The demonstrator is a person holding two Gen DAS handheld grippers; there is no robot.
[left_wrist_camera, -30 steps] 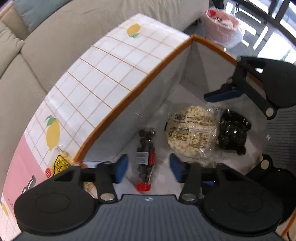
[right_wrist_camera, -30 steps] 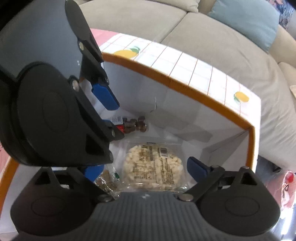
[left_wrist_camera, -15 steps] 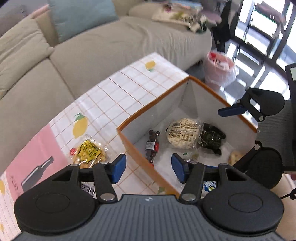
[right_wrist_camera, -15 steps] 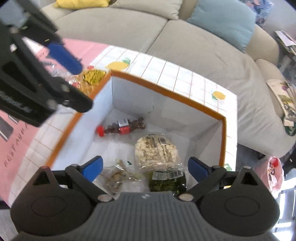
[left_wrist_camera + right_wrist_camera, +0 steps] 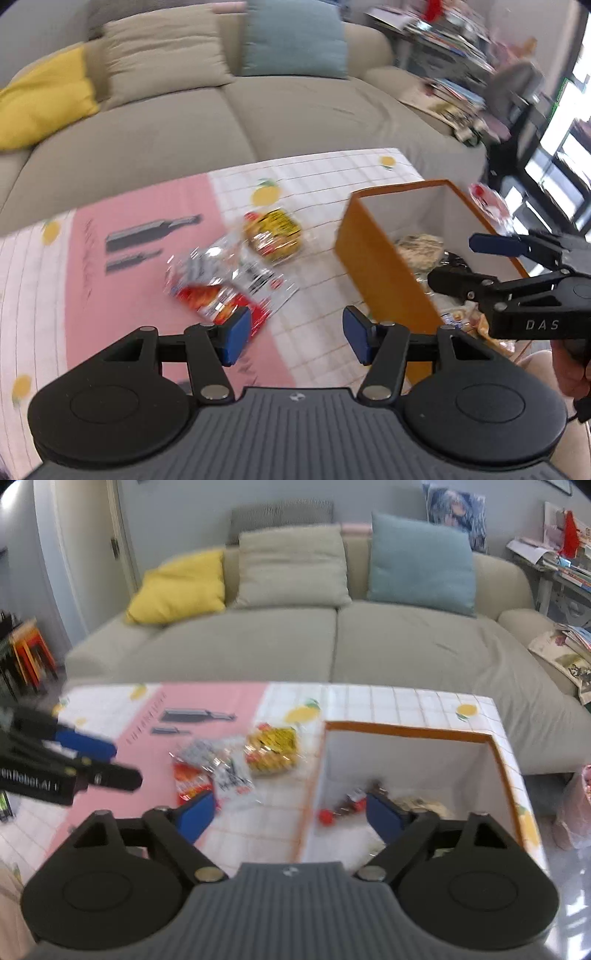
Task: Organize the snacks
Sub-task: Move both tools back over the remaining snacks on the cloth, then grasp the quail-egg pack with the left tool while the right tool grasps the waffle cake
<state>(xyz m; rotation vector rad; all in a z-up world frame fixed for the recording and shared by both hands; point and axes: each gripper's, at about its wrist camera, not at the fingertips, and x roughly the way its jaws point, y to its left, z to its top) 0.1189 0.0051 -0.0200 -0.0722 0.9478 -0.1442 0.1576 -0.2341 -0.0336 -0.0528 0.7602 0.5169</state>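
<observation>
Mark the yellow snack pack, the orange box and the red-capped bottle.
yellow snack pack (image 5: 274, 236), left wrist view, middle of its label
orange box (image 5: 384, 273), left wrist view, outer side wall
red-capped bottle (image 5: 325, 817), right wrist view, its cap

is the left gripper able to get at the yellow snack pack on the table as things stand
Probably yes. The left gripper is open and empty, and the yellow snack pack lies in the open on the tablecloth beside the orange box. Only the red and white bag lies between them, low and flat, so reaching over it looks feasible.
</observation>
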